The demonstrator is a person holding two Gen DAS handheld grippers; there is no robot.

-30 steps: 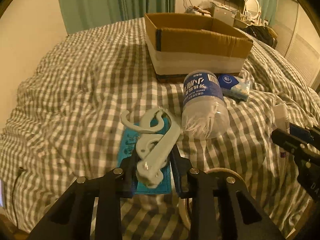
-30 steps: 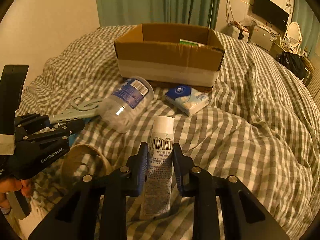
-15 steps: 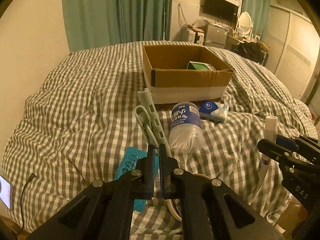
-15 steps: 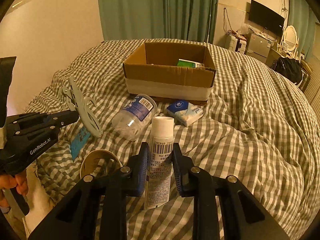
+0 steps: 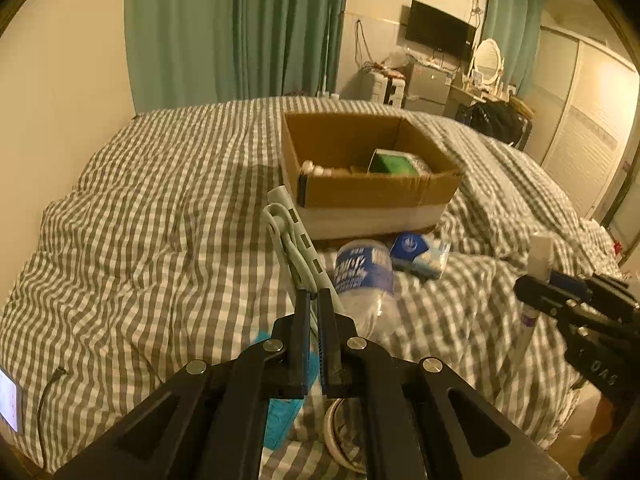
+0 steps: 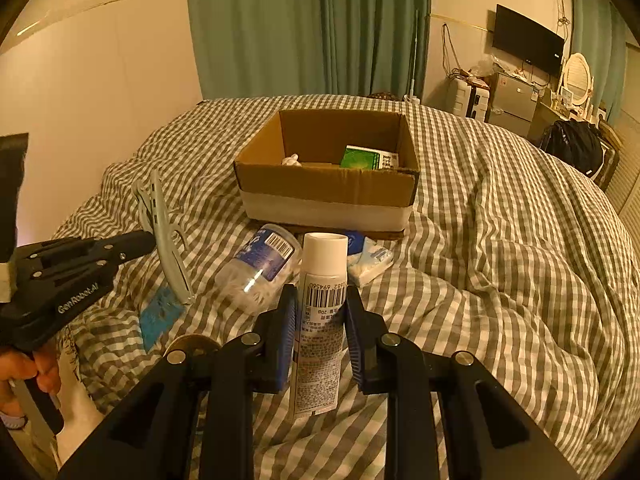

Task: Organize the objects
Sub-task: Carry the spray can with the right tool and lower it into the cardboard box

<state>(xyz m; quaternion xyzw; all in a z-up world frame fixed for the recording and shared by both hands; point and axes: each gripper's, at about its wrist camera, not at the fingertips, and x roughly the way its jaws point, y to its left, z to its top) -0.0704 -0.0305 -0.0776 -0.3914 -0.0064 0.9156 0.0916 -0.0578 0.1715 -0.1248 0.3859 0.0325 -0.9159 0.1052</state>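
Both jaws were clamped: left gripper (image 5: 314,300) pinched a pale green hanger (image 5: 294,240); right gripper (image 6: 320,304) squeezed a white tube (image 6: 322,312), above the checked bedspread (image 6: 500,260).

Hanger (image 5: 298,246) and tube (image 6: 320,320) now lifted
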